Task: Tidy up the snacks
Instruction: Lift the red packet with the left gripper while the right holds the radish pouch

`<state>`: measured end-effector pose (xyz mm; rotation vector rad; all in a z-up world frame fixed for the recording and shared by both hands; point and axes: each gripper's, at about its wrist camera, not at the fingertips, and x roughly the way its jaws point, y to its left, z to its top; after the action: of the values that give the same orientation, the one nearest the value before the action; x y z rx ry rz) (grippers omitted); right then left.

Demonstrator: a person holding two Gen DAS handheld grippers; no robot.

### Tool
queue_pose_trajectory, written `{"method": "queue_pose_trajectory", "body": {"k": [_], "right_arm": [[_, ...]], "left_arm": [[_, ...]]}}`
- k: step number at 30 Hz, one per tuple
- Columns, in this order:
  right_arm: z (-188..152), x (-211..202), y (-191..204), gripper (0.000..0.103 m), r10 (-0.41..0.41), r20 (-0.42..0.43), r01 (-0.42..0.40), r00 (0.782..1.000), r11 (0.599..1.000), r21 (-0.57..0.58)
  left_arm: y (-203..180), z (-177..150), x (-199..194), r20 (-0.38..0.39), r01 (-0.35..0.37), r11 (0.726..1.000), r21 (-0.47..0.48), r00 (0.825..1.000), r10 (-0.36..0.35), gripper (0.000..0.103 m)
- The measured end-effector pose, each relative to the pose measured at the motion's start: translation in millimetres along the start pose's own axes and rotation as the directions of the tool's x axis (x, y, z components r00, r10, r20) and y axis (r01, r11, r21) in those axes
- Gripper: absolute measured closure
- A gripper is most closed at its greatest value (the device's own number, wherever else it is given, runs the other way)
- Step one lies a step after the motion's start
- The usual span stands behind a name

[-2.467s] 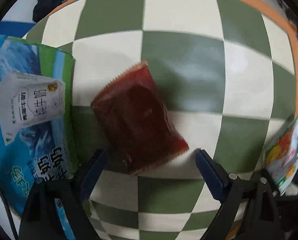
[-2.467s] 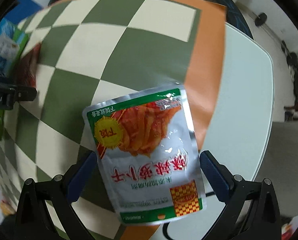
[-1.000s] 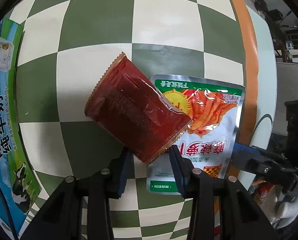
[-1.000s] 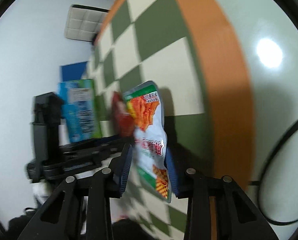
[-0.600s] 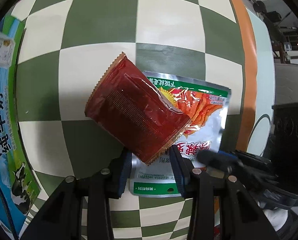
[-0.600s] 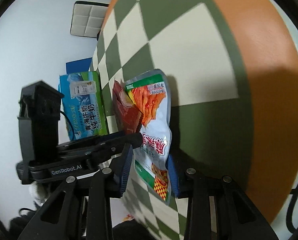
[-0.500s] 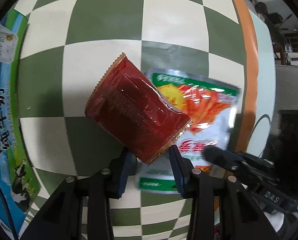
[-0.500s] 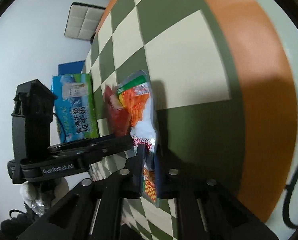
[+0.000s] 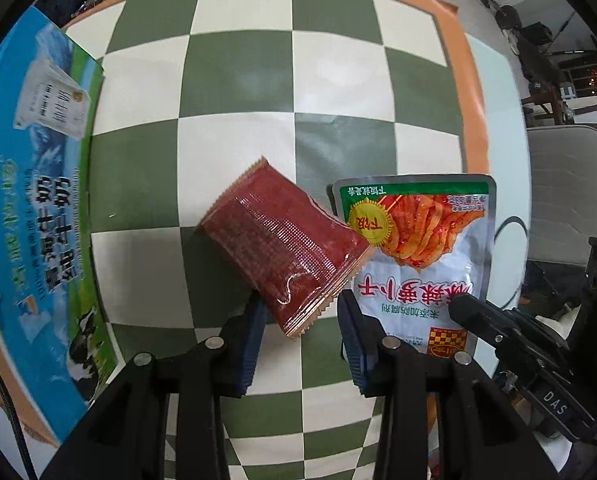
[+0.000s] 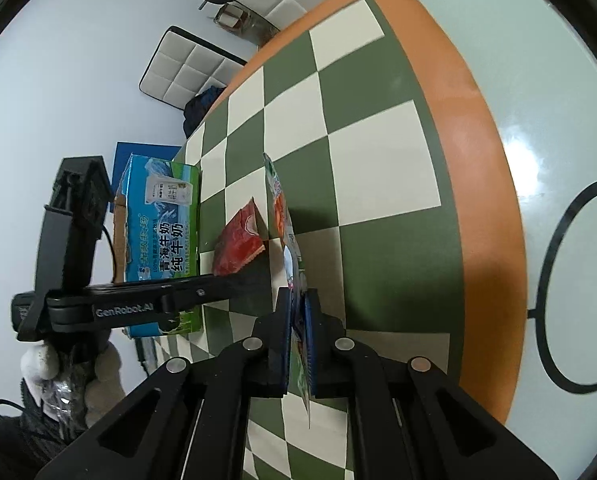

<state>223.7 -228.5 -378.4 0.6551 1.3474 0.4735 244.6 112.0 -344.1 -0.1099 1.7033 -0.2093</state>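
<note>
The left hand-held gripper is pinching the crimped end of a glossy dark-red snack packet, while the right hand-held gripper is clamping flat on a silver foil pouch. Both are hanging above the green-and-cream checkered tabletop, a rectangular blue milk carton box standing beyond.

I see a pale glass table under a green-and-cream checked mat with an orange border. Two white quilted chairs stand against a plain pale wall. A ceiling light glares off the glass.
</note>
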Motion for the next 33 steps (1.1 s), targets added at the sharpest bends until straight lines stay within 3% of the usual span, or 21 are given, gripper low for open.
{"method": "queue_pose_trajectory", "body": {"k": [11, 17, 22, 30, 33], "right_arm": [[-7, -39, 42, 0.096, 0.013, 0.079, -0.010, 0.997, 0.999, -0.034], [-12, -61, 73, 0.096, 0.019, 0.124, -0.014, 0.992, 0.999, -0.044], [-19, -71, 79, 0.096, 0.004, 0.149, -0.003, 0.989, 1.000, -0.006], [-35, -72, 43, 0.096, -0.025, 0.171, 0.010, 0.985, 0.996, 0.087], [-38, -74, 31, 0.096, -0.040, 0.173, 0.021, 0.984, 0.994, 0.111]], "left_arm": [[11, -22, -58, 0.074, 0.035, 0.999, 0.033, 0.997, -0.037, 0.082], [17, -25, -73, 0.097, 0.077, 0.995, 0.060, 0.992, -0.083, 0.081], [28, -6, -40, -0.015, 0.099, 0.995, 0.006, 0.995, -0.099, 0.076], [14, 33, 21, -0.117, -0.002, 1.000, -0.002, 0.993, 0.002, 0.076], [6, 42, 35, -0.136, -0.036, 0.999, 0.005, 0.990, 0.036, 0.070]]}}
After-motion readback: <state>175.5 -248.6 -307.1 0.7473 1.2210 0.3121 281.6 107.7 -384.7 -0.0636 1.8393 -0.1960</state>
